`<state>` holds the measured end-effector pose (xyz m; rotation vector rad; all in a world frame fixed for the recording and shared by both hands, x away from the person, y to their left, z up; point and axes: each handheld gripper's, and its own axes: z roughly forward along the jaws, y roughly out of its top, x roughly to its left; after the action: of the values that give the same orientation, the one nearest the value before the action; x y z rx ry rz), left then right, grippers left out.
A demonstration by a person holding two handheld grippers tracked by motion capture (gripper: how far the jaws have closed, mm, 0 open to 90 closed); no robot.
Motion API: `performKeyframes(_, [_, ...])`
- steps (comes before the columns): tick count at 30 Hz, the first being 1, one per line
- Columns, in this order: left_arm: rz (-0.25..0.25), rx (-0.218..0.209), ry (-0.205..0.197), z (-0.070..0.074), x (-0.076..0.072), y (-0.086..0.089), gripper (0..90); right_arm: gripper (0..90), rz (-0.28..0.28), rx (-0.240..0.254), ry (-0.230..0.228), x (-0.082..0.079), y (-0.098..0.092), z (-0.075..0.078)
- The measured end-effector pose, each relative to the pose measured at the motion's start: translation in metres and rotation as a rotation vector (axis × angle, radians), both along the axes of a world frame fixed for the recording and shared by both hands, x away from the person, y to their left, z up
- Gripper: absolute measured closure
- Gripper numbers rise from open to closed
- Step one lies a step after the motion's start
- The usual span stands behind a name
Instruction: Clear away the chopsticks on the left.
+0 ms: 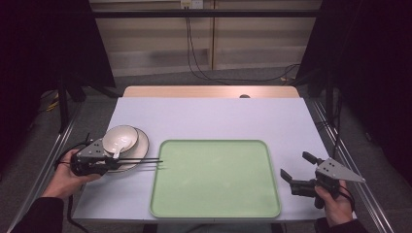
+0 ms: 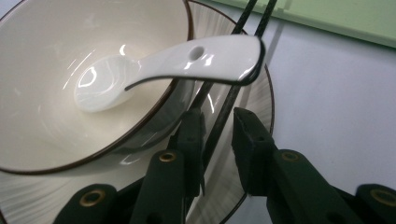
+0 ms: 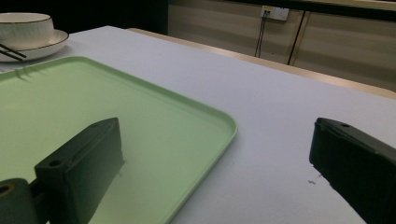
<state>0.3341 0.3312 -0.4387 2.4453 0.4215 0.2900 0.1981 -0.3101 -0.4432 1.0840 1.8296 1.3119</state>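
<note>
Two black chopsticks (image 1: 138,161) clenched in left gripper (image 2: 218,123), beside bowl (image 1: 120,138) with spoon (image 2: 163,70), green tray (image 1: 216,179) near, right gripper (image 1: 294,171) released.

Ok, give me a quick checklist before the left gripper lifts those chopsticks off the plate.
1. Chopsticks between the jaws of the left gripper: ok, both sticks run through the gap.
2. Jaws pressing on the chopsticks: cannot tell; one jaw seems to touch, the other stands apart.
3. Spoon free of the chopsticks: not ok, its handle lies across them and may tip when they rise.
4. Bowl seated on the plate: ok.
5. Green tray bare for a set-down: ok.
6. Right gripper out of the way: ok, open, beside the tray's right edge.
</note>
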Motion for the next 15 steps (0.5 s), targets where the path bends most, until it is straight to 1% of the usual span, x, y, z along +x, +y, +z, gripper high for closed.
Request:
performKeyframes(1, [-0.011,0.018,-0.002,0.0004,0.0002,-0.0023,73.7,2.2,-0.002,0.0,0.0,0.0001,-0.0001,-0.0001])
performKeyframes(2, [-0.012,0.027,-0.001,0.0007,0.0007,-0.0037,73.7,2.2,-0.001,0.0,0.0,0.0,0.0,0.0])
performKeyframes(3, [-0.012,0.027,-0.001,0.0007,0.0007,-0.0037,73.7,2.2,-0.001,0.0,0.0,0.0,0.0,0.0])
performKeyframes(4, [-0.019,0.014,0.006,-0.0002,0.0019,-0.005,73.7,2.2,-0.003,-0.004,0.0,0.0,-0.0001,-0.0002])
performKeyframes(5, [-0.028,0.014,0.017,0.0,0.0028,-0.005,73.7,2.2,0.001,-0.003,0.009,-0.0001,0.0,-0.0004])
performKeyframes(7, [-0.038,0.018,0.014,-0.0013,0.0031,-0.0054,75.6,2.2,0.003,-0.002,0.009,0.0001,0.0,-0.0005])
performKeyframes(8, [-0.042,0.013,0.021,-0.0019,0.0028,-0.0058,76.1,2.2,0.004,0.001,0.009,0.0002,0.0001,-0.0005])
performKeyframes(9, [-0.054,0.024,0.023,-0.0014,0.0029,-0.0055,77.6,2.1,0.003,0.001,0.008,0.0004,0.0002,-0.0008])
performKeyframes(11, [-0.053,0.025,0.022,-0.0013,0.003,-0.0053,79.1,2.1,0.002,0.002,0.007,0.0006,0.0003,-0.0009])
performKeyframes(12, [-0.042,0.012,0.024,-0.0018,0.0027,-0.005,79.1,2.2,0.002,0.002,0.008,0.0005,0.0003,-0.0008])
performKeyframes(13, [-0.037,0.01,0.021,-0.0017,0.0027,-0.0045,79.1,2.2,0.005,-0.001,0.01,0.0006,0.0001,-0.0008])
performKeyframes(14, [-0.051,0.012,0.037,-0.0008,0.0031,-0.0033,79.8,2.2,0.002,-0.004,0.015,0.0005,0.0001,-0.001])
performKeyframes(15, [-0.06,0.013,0.037,-0.0002,0.0034,-0.0028,82.3,2.1,-0.002,-0.006,0.015,0.0007,0.0002,-0.0012])
